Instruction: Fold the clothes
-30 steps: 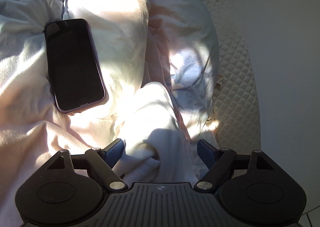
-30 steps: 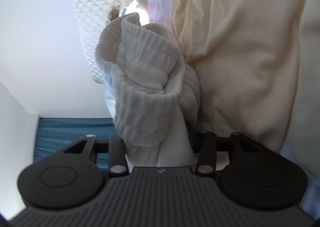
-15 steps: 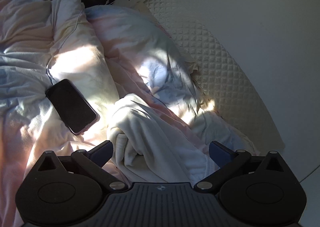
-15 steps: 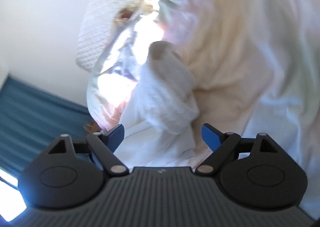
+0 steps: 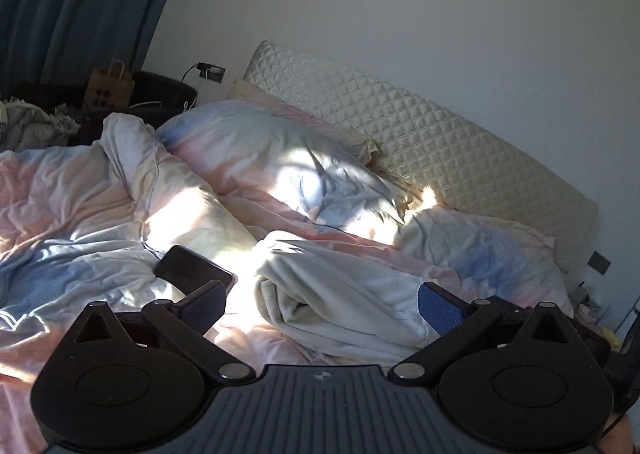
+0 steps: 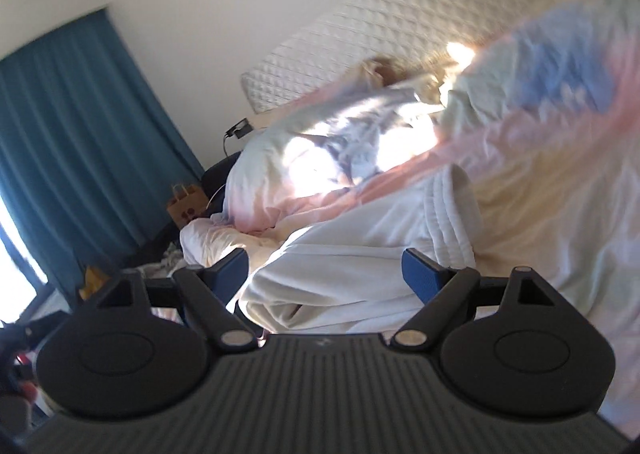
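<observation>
A white folded garment (image 5: 332, 290) lies bunched on the pastel duvet (image 5: 80, 214), lit by a patch of sun. My left gripper (image 5: 322, 307) hovers above and short of it, jaws wide open, blue pads clear of the cloth. In the blurred right wrist view the same garment (image 6: 360, 258) lies on the bed with its ribbed cuff (image 6: 448, 222) at the far end. My right gripper (image 6: 325, 271) is open above it, and nothing is pressed between its fingers.
A dark phone (image 5: 192, 270) with a white cable lies on the duvet just left of the garment. Pillows (image 5: 280, 158) lean on a quilted headboard (image 5: 420, 150). A teal curtain (image 6: 80, 134), a paper bag (image 5: 110, 90) and clutter stand beside the bed.
The right gripper let go of the garment's cuff and opened wide. The left gripper opened fully. Both rose, pulled back from the cloth and rolled, leaving the garment on the bed.
</observation>
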A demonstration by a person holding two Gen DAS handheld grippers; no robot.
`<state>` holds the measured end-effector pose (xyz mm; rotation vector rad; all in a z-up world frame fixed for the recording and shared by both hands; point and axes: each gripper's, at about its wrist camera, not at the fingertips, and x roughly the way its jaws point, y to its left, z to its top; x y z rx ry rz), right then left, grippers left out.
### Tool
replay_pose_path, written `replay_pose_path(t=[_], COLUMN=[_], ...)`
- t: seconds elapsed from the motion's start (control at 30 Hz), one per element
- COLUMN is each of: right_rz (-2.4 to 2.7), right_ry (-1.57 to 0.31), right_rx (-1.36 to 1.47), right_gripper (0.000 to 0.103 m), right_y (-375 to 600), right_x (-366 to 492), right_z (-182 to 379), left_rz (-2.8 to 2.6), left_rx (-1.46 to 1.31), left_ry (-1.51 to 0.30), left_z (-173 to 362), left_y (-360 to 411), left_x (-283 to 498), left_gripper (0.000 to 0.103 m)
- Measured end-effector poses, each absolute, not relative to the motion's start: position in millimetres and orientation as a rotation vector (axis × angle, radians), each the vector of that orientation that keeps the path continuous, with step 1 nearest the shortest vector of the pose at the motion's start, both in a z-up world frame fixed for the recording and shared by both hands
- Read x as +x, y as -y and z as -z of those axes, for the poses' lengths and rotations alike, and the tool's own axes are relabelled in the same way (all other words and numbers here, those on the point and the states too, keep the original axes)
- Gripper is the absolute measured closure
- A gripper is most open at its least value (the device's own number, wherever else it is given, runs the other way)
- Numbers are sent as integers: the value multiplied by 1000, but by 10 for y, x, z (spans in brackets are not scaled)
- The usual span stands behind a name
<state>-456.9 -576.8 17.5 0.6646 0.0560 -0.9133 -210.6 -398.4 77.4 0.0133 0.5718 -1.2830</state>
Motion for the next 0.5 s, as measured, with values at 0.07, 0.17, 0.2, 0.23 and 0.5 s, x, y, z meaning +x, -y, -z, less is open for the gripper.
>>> replay_pose_path(t=[0.07,0.17,0.2,0.23,0.5], right_rz=[925,936,941,947,1002], right_ry=[-84,-132,-148,-163,-211], right_rx=[593,526,514,502,422], right_gripper=[17,17,17,17,17], right_y=[5553,5283,5206,5129,4652], right_x=[-4540,-4492,-4473,-4453,-4285], right_z=[-259,-310,-312,-313,-315], left_rz=[1271,1253,1243,1230,1172], left_rx=[51,89,98,109,177], left_ry=[-556,-539,-530,-516,-426], left_z=[-769,-749,-742,-745,-730], left_y=[3828,3609,3542,3479,3181], left_x=[-2176,-2251,-2275,-2305,-2464], left_gripper=[0,0,0,0,0])
